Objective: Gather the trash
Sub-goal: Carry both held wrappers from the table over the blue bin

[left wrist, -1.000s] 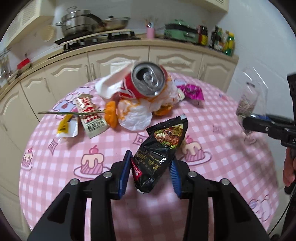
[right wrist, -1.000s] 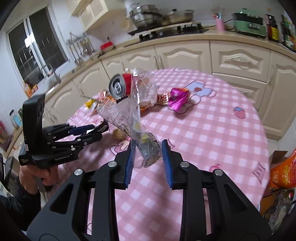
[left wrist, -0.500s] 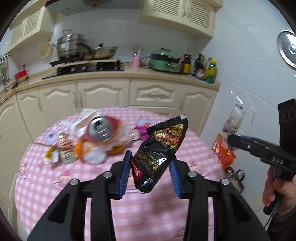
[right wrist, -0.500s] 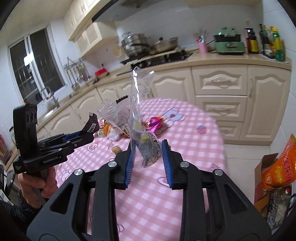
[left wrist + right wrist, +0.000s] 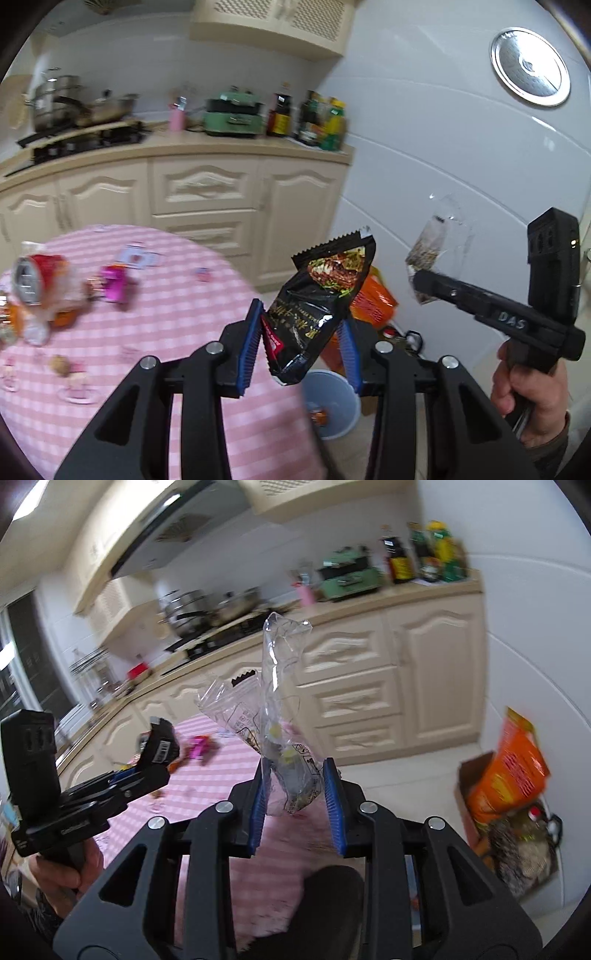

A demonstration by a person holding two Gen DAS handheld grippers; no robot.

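My left gripper [image 5: 301, 341] is shut on a black snack wrapper [image 5: 317, 299], held in the air past the table's right edge. My right gripper [image 5: 297, 799] is shut on a crumpled clear plastic bag [image 5: 275, 720]; the same bag [image 5: 434, 245] shows at the right of the left wrist view. A pale blue bin [image 5: 332, 400] stands on the floor below the left gripper, with something small and orange inside. On the pink checked table [image 5: 177, 317] lie a red can [image 5: 31, 277], a magenta wrapper [image 5: 114, 282] and other blurred scraps.
Cream kitchen cabinets [image 5: 207, 192] run behind the table, with pots, a green appliance and bottles on the counter. A cardboard box with an orange bag [image 5: 511, 771] sits on the floor by the white wall. A hand [image 5: 528, 387] holds the right gripper's handle.
Both grippers swung right, away from the trash pile on the table and out over the floor, each keeping its wrapper. The blue bin has come into the left wrist view.
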